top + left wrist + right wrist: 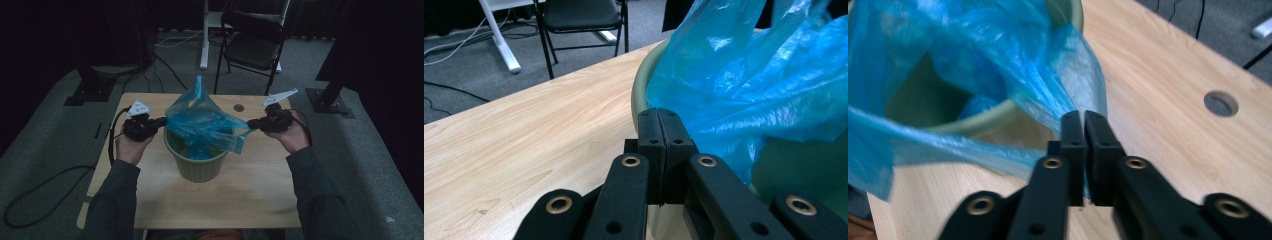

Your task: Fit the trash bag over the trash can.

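Reaching in from the near edge of the high view, two dark-sleeved forearms end in hands that each hold a gripper over a pale wooden table (250, 195). Between them stands a green bin (196, 167), and a blue plastic bag (200, 122) sits in its mouth, part tucked down inside and part billowing above the rim.

From above, the left gripper (161, 121) meets the bag at the bin's left side and the right gripper (251, 124) meets a stretched corner of the bag on the right, but the jaws are too small there to judge. The left gripper view looks along its own jaws: they are pressed flat together with no gap, right against the bin's rim (640, 90), and the blue film hangs just beside and over them; whether any film is pinched between them cannot be told. The right gripper view shows jaws drawn nearly together with a fan of bag film (1068, 80) gathered into the narrow slit between them, so this gripper clamps the bag's edge, pulled taut away from the bin's rim (993, 114).

Farther off, that view also shows a round hole (1221, 103) in the tabletop. Beyond the table, a black folding chair (252, 42) stands on grey carpet.
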A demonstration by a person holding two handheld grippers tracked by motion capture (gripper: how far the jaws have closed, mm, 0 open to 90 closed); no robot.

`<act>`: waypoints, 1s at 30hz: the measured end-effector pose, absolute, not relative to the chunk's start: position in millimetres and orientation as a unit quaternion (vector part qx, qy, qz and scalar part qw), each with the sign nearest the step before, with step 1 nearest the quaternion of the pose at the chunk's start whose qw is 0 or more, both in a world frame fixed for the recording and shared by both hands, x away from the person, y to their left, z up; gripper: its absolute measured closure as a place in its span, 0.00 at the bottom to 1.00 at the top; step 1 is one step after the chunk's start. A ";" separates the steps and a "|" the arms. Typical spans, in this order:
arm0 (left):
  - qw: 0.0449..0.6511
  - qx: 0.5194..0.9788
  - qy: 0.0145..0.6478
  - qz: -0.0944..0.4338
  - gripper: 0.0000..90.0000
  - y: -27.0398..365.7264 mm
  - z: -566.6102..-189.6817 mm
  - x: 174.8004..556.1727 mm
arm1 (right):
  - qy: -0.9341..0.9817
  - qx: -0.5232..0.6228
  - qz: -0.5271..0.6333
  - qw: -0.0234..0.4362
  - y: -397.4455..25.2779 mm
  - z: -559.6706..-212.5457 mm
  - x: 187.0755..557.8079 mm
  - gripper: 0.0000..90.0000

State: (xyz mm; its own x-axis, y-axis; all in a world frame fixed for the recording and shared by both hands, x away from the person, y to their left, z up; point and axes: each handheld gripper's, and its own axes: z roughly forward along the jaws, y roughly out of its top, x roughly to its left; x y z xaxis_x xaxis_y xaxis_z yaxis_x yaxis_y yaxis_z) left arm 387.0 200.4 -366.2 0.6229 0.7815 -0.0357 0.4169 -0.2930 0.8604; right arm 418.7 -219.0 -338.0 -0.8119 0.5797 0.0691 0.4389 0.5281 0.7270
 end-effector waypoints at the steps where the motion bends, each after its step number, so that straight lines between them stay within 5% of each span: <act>1: 0.453 0.779 0.385 0.201 0.99 199.5 -365.9 387.1 | 0.869 0.286 0.394 0.093 -218.0 -335.5 418.5 0.89; 15: 0.454 0.779 0.383 0.201 0.99 194.7 -366.0 390.0 | 0.862 0.275 0.414 0.098 -187.4 -326.0 433.3 0.75; 22: 0.456 0.777 0.384 0.201 0.99 195.0 -366.3 391.0 | 0.855 0.287 0.428 0.061 -175.7 -335.0 451.3 0.71; 27: 0.458 0.772 0.386 0.213 0.99 196.1 -366.2 390.2 | 0.859 0.287 0.421 0.054 -169.7 -337.8 457.7 0.95; 30: 0.458 0.768 0.390 0.219 0.99 198.9 -365.5 389.3 | 0.856 0.296 0.418 0.062 -171.1 -338.4 461.5 1.00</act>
State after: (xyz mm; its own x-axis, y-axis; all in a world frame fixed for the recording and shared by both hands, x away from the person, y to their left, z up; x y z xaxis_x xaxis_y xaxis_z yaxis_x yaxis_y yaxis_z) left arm 389.3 198.9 -365.5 0.6000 0.7997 -0.0202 0.3975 -0.2762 0.8751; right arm 461.5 -171.1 -338.4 -0.8168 0.5592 0.1416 0.4554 0.4745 0.7533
